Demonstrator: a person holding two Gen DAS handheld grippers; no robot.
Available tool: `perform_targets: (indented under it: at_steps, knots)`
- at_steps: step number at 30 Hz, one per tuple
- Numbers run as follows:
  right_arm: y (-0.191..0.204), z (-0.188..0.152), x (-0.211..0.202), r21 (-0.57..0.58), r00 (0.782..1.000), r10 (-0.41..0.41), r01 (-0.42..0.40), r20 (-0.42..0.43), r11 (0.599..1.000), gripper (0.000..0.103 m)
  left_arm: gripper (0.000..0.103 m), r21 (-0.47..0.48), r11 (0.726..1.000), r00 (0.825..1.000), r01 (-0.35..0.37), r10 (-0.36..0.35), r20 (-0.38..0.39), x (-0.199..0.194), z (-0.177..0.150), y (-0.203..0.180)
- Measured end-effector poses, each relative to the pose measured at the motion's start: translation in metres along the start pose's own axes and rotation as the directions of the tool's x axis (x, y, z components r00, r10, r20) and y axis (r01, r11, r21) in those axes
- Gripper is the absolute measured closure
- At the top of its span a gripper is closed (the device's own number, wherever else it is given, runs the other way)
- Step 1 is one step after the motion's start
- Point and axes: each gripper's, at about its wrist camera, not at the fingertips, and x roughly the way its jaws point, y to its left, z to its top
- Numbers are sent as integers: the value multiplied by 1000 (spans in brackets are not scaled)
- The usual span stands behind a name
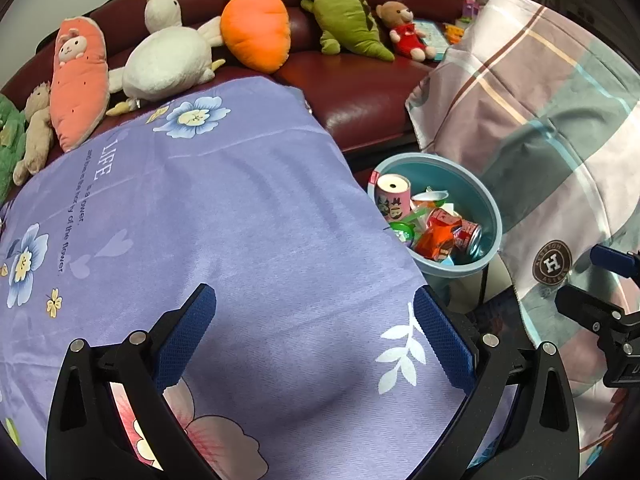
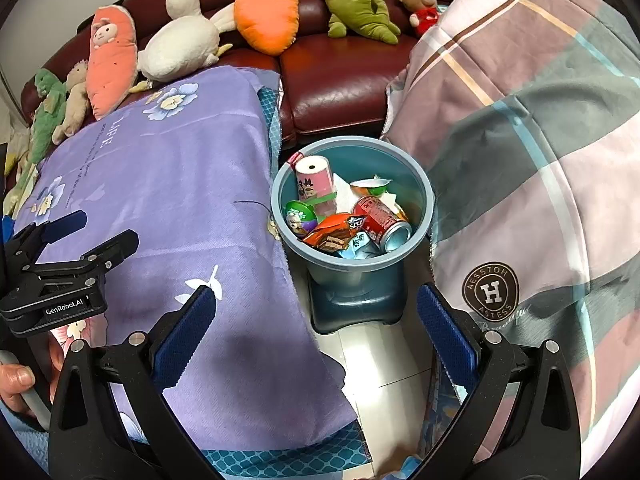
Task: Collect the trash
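Note:
A blue trash bin (image 2: 424, 196) stands on the floor between two cloth-covered tables. It holds a red can (image 2: 380, 220), a pink paper roll (image 2: 314, 178), an orange wrapper (image 2: 332, 232) and other scraps. The bin also shows in the left wrist view (image 1: 490, 208). My left gripper (image 1: 316, 336) is open and empty over the purple cloth (image 1: 240, 220). My right gripper (image 2: 316, 336) is open and empty, above the floor in front of the bin. The left gripper also shows at the left of the right wrist view (image 2: 94, 236).
A plaid cloth (image 2: 540, 160) covers the table on the right. A dark red sofa (image 2: 344, 88) behind holds several plush toys, among them an orange carrot (image 2: 266, 16), a white duck (image 2: 180, 48) and a green dinosaur (image 2: 356, 4). White floor tiles (image 2: 380, 356) show between the tables.

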Motion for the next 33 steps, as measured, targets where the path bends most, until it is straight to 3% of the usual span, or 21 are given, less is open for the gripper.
perform_targets:
  at_steps: [33]
  knots:
    - [-4,5,7,-13,1000,-6,6,-14,1000,7,4,1,1000,1000,-3,3,-21,7,-6,1]
